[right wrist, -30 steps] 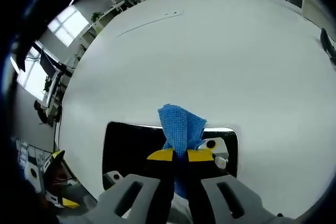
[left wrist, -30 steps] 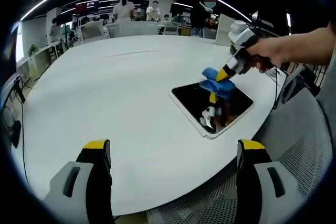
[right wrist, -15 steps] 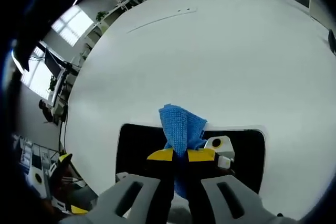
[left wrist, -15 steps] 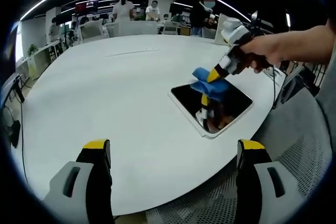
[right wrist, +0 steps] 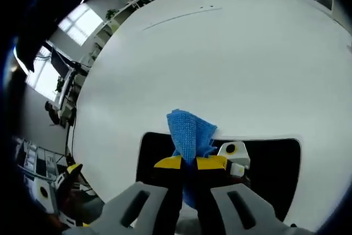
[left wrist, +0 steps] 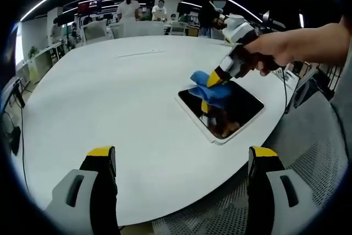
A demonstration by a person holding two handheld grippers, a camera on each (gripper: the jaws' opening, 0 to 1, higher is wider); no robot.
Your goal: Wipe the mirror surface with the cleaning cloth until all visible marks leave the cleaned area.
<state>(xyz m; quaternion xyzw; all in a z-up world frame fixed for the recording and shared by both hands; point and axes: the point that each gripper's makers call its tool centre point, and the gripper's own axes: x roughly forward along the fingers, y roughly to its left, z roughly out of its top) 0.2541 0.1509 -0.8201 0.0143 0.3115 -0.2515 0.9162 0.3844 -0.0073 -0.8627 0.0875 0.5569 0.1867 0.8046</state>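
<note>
White and broad, the rounded surface (left wrist: 126, 108) takes up most of the office floor nearby. Closest, in the left gripper view, the left tool (left wrist: 181, 163) hangs above the surface's near edge with its yellow-tipped jaws spread wide and nothing between them. Just past it, near the right edge of the surface, lies the rectangular mirror (left wrist: 242, 108), flat, its dark glass reflecting the tool above it. A person's hand (left wrist: 275, 53) reaches in from the right with the forearm stretched level, angling the right tool (left wrist: 215, 78) down onto the mirror's far left corner. In the right gripper view that right tool (right wrist: 190, 163) has its jaws pinched tight on the blue cleaning cloth (right wrist: 190, 130), which bunches up past the yellow tips and rests at the mirror's (right wrist: 269, 163) edge where glass meets white surface. Farther off stand desks, chairs and a few people (left wrist: 130, 9) under long ceiling lights.
</note>
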